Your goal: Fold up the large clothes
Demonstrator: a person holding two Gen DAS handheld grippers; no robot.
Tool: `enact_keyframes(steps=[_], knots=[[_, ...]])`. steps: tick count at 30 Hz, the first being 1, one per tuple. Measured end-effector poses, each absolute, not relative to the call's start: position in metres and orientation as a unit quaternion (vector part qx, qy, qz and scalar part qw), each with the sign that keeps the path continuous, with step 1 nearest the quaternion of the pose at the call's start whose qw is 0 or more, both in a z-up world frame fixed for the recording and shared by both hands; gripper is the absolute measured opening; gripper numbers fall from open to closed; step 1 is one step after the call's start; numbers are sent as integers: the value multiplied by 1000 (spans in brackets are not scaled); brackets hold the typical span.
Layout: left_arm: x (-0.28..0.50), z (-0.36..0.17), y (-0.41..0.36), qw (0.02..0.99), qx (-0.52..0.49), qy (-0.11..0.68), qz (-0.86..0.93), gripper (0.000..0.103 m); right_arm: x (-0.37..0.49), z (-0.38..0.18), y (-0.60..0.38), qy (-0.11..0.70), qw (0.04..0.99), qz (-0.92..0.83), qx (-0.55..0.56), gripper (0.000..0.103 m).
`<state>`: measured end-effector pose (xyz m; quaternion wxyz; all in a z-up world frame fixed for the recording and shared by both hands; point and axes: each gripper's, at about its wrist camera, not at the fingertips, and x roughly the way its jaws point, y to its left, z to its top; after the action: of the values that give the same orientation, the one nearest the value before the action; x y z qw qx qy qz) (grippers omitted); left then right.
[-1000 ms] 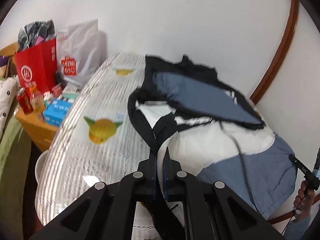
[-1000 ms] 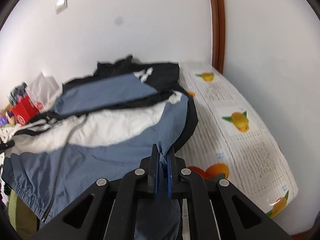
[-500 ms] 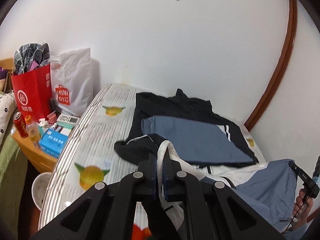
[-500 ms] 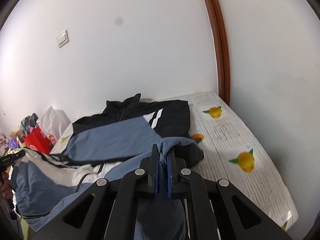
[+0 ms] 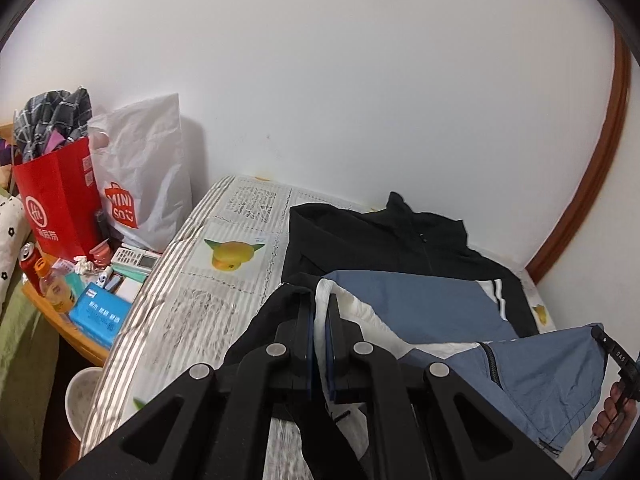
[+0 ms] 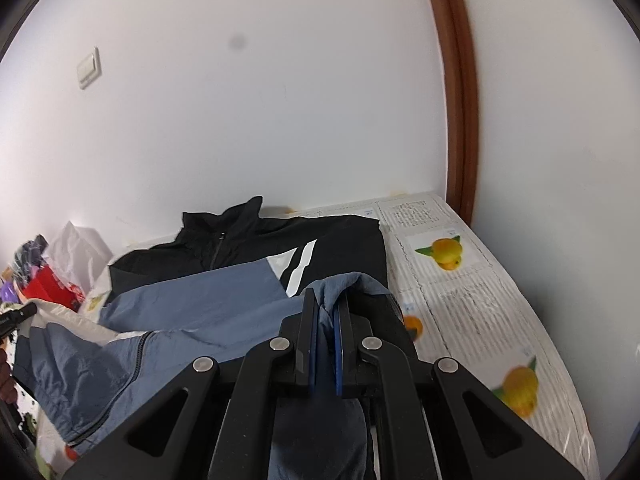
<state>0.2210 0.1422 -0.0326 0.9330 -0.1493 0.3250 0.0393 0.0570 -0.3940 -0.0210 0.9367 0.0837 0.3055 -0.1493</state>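
Observation:
A black, blue and white jacket lies on the bed, collar towards the wall, with a blue sleeve folded across its chest. My left gripper is shut on the white and black hem corner and holds it above the bed. The other hem corner, blue, is pinched in my right gripper. The lower half of the jacket hangs stretched between the two grippers. A hand shows at the right edge of the left wrist view.
A red paper bag and a white plastic bag stand on a cluttered bedside table left of the bed. A white wall runs behind the bed, and a brown door frame rises at its right end.
Both grippers have carried the jacket's hem up and forward towards the collar and the wall. The lower half has come off the bed and now hangs between them.

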Motion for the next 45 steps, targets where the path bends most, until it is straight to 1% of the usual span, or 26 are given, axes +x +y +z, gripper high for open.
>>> enact_keyframes(steps=[9,18,21,23,24,25,26,27,28,29,31,34,37,41,45], knots=[[275,-67,145,921,-132,361,64,5,105,-55,-406,333,926,-166,65,7],[301,-95,140,908,-115,396,77,6,136,-102,-426,377,904,-193,65,9],[304,-99,139,905,-113,402,77,9,141,-112,-428,400,891,-204,64,11],[303,-98,136,905,-108,405,73,14,140,-112,-426,406,889,-205,59,22],[303,-97,136,905,-106,406,71,22,137,-109,-424,411,887,-202,55,26],[302,-95,134,905,-106,407,65,31,134,-107,-423,414,887,-200,54,38],[299,-92,132,906,-109,406,51,37,129,-102,-420,412,888,-197,51,49],[297,-88,131,908,-112,402,39,47,122,-97,-417,405,892,-197,45,53],[291,-81,128,912,-114,394,21,56,115,-91,-414,397,895,-200,38,56],[286,-76,126,914,-116,388,9,58,107,-85,-411,389,898,-202,30,57],[276,-64,123,919,-117,377,-9,58,94,-74,-408,381,902,-200,29,58],[264,-52,124,923,-118,366,-9,58,72,-62,-410,373,904,-203,39,58],[248,-41,131,928,-118,354,-3,61,54,-58,-415,373,902,-213,46,58],[233,-41,140,927,-112,357,17,61,37,-62,-421,382,895,-224,54,58],[220,-55,152,921,-103,374,42,61,24,-76,-428,398,885,-236,60,58]])
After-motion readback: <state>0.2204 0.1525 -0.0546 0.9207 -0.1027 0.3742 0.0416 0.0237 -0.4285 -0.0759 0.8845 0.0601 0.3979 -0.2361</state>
